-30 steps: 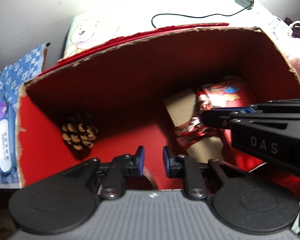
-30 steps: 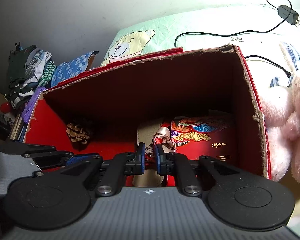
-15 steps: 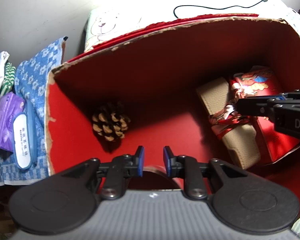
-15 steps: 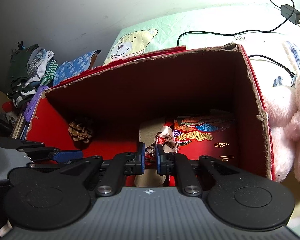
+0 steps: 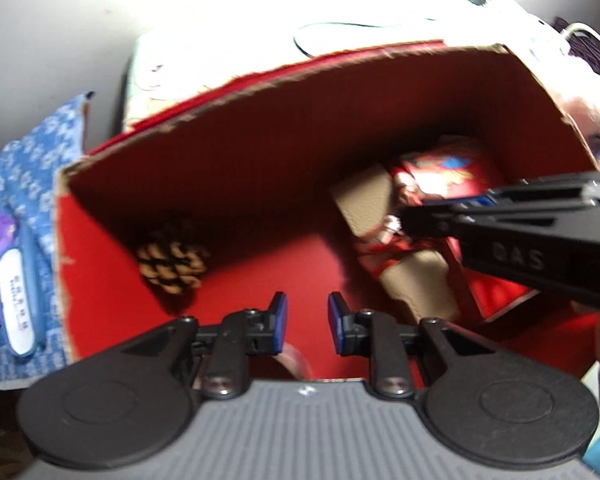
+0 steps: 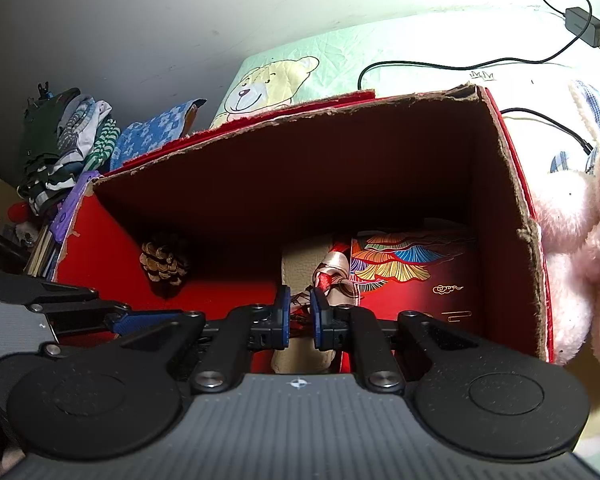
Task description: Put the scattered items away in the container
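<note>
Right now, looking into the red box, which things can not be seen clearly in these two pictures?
- Scarf: right wrist view, its near end is behind the right hand-held gripper; a grip cannot be confirmed.
- Beige case: left wrist view, blurred and crossed by the right hand-held gripper.
- Red box near wall: both views, hidden by the gripper bodies.
- Wipes pack label: left wrist view, too small.

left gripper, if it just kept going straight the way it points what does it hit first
Most likely the bare red floor of the box, a little to the right of the pine cone. The left gripper is open and empty with nothing between its fingers. Depth is hard to judge through the fisheye blur.
</note>
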